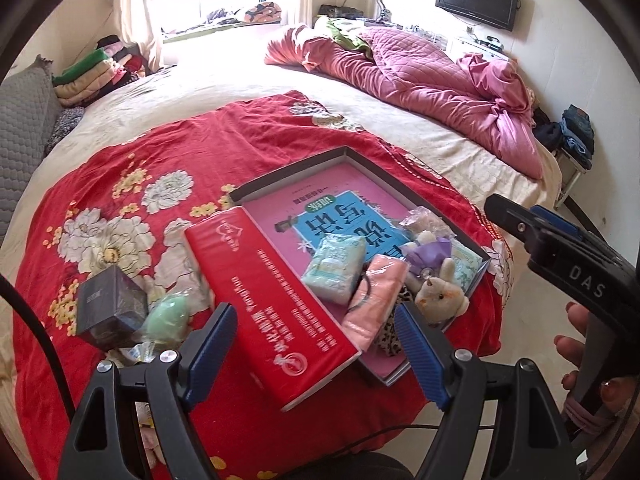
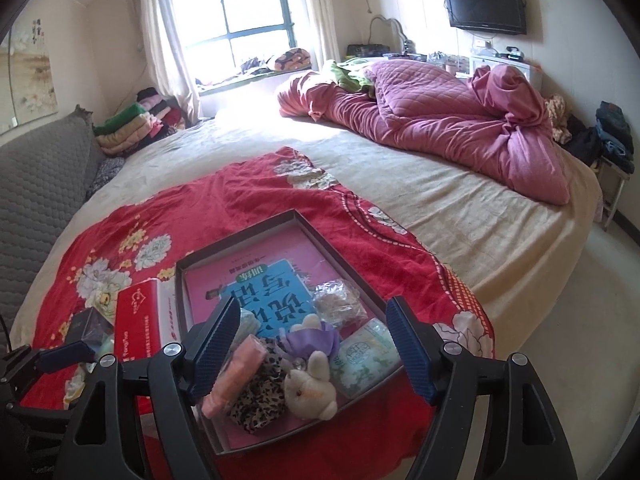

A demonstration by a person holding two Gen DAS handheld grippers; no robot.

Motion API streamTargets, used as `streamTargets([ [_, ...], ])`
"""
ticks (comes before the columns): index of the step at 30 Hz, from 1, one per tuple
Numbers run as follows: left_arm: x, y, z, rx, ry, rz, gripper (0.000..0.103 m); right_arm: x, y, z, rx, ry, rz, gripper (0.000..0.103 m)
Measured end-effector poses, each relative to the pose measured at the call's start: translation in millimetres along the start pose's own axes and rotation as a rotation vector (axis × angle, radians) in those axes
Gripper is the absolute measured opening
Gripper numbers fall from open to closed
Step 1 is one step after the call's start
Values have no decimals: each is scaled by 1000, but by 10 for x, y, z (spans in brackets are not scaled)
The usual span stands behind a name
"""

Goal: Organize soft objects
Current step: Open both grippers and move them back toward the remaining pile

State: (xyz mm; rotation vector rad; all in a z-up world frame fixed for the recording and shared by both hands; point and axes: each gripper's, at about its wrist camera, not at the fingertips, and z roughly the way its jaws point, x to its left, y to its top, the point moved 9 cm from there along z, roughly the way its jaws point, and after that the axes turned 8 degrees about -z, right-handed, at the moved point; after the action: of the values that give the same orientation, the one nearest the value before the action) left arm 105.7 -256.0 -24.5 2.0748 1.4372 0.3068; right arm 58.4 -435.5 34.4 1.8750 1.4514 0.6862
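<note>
The left gripper [image 1: 316, 350] has its fingers wide apart and holds nothing; the red book [image 1: 272, 308] lies just beyond them. The right gripper [image 2: 310, 348] is also wide and empty, above the box [image 2: 244, 236] where the plush rabbit [image 2: 310, 392], pink cloth [image 2: 236, 376] and tissue pack [image 2: 366, 358] lie between its fingers.

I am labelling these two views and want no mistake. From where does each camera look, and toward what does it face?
Left wrist: sits on the left tool, looking down over the red book and grey box; the right tool and fingers show.
Right wrist: sits on the right tool, above the box's plush rabbit; the left tool shows.
Shared: bed, box, book, wall television.
</note>
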Motion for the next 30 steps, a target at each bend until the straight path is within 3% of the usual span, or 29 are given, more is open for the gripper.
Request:
streamTargets([
  [30, 570, -171, -527, -44, 50, -69, 80, 792, -70, -444, -25, 16, -157, 78],
])
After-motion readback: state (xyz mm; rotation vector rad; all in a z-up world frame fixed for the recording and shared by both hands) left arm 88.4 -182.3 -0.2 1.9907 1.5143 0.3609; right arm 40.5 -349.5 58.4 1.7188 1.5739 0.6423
